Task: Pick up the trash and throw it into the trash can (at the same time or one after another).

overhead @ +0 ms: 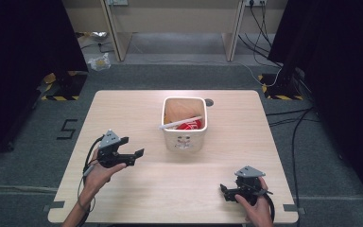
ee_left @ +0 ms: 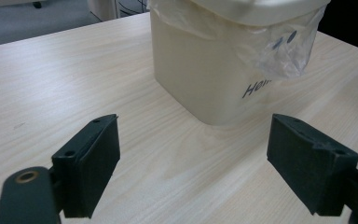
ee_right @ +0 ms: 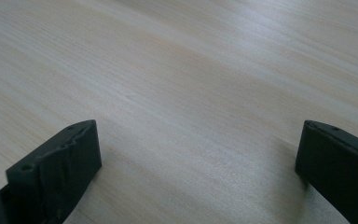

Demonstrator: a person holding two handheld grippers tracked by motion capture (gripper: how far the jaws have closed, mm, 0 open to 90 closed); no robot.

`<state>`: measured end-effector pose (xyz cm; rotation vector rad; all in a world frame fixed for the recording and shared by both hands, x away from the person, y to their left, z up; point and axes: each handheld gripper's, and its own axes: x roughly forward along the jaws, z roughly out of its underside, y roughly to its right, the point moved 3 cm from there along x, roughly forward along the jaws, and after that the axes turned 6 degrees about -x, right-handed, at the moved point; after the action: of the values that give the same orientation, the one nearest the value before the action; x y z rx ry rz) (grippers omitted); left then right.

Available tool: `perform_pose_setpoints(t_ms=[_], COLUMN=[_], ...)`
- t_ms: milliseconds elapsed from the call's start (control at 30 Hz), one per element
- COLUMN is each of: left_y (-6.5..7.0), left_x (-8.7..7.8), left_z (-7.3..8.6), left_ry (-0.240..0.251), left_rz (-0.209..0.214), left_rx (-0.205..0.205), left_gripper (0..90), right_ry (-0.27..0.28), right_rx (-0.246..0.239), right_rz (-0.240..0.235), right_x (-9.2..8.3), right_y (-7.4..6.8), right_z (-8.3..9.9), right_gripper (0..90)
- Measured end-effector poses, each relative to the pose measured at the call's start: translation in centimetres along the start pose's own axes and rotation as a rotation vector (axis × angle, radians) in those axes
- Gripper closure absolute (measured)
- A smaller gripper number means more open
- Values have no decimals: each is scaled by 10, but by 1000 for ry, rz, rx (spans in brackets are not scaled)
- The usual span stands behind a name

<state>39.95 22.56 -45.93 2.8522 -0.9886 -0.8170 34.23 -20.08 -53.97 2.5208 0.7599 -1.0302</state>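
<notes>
Cream plastic, the bin [overhead: 185,124] is sitting toward the table's [overhead: 123,113] far edge, lined with a clear bag [ee_left: 279,51]. I am holding my left gripper [overhead: 133,152] released and aimed at its near left corner; my right gripper [overhead: 224,190] is waiting wide apart by the near right corner. I judge a level, slow approach to the rim best.

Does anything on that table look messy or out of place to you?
Only small things. The white bin has a white stick lying slanted across its rim beside something red, and its clear plastic liner hangs crumpled over the outside. Nothing is spilled on the table.
</notes>
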Motion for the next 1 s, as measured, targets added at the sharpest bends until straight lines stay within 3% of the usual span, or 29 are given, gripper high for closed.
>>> perform_pose_setpoints(t_ms=[533,1000], left_y=[3,10], left_x=[10,21], left_z=[24,47], left_ry=[-18,-70], left_rz=[-3,10], left_rx=[15,35], left_gripper=[165,166], right_ry=[0,0], right_rx=[0,-1], right_rz=[0,1], right_x=[0,0], right_y=[0,0], right_z=[0,0], right_gripper=[3,4])
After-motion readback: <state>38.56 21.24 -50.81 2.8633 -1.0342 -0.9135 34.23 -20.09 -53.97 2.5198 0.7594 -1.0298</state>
